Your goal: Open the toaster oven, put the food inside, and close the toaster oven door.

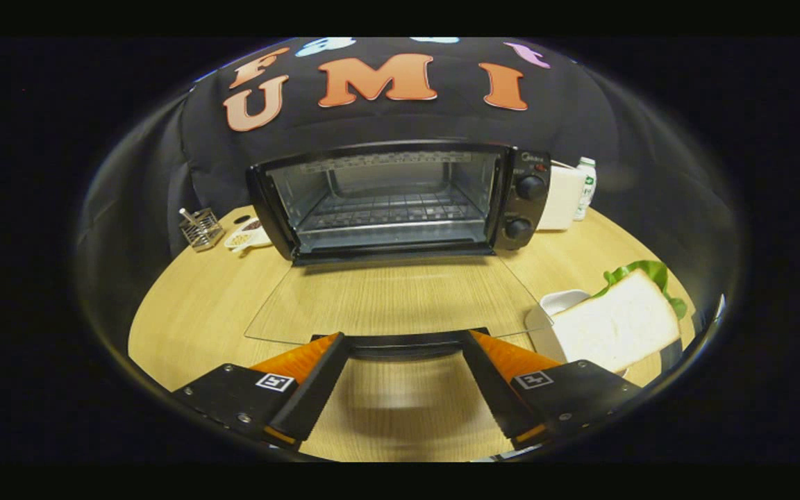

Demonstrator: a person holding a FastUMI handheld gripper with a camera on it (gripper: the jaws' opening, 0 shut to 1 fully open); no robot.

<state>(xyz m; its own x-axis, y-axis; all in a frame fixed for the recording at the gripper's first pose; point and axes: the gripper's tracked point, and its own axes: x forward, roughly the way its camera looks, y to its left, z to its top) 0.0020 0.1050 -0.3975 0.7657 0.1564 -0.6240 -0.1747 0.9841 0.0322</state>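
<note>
The black toaster oven (pixel 400 198) stands at the back of the round wooden table (pixel 192 305), its inside and wire rack showing. Its glass door (pixel 393 298) is folded down flat toward me. The door's dark handle (pixel 400 344) runs crosswise at my fingertips. My gripper (pixel 402 340) is open, fingers spread wide with nothing pressed between them. To the right of the right finger, a sandwich of white bread and green lettuce (pixel 615 326) lies on a white plate (pixel 542 333).
A small metal rack (pixel 200 228) and a little white dish (pixel 247 236) sit left of the oven. A white box (pixel 561 198) and a small bottle (pixel 586 182) stand to its right. The oven's two knobs (pixel 530 187) face me.
</note>
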